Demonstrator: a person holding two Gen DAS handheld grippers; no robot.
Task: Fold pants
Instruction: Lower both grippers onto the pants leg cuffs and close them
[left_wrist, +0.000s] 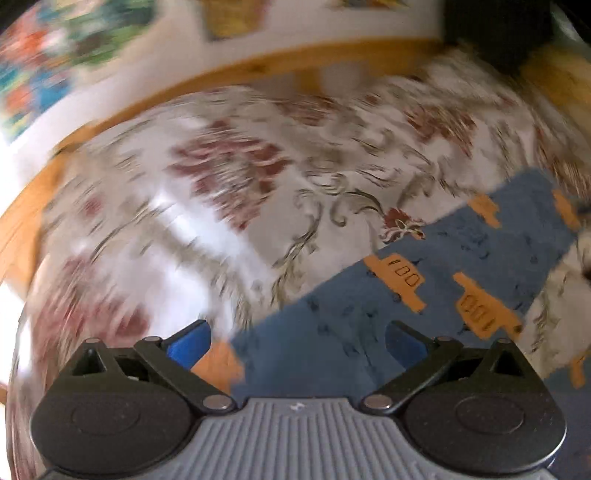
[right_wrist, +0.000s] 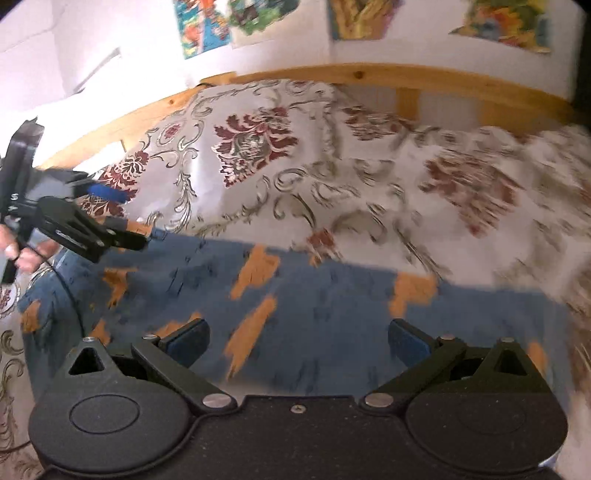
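The left gripper (left_wrist: 297, 341) hangs low over the pants (left_wrist: 424, 295), jaws wide apart with nothing between them; its blue pads (left_wrist: 188, 347) straddle the near edge of the cloth. In the right wrist view that same gripper (right_wrist: 125, 218) sits at the left end of the pants (right_wrist: 295, 314), tilted down toward the cloth, with a hand (right_wrist: 22, 251) gripping its handle. The right gripper (right_wrist: 297, 341) hovers over the middle of the pants, jaws likewise spread and empty.

The pants, blue with orange car prints, lie flat on the bed (right_wrist: 258, 155), nearer its front edge. Their long axis runs left to right across the right wrist view, roughly parallel to the wooden rail (right_wrist: 369, 74) at the far edge. Blur makes it hard to tell which end is the waist. Beyond the pants the floral bedspread lies open up to the rail. Posters (right_wrist: 362, 18) hang on the wall above it.
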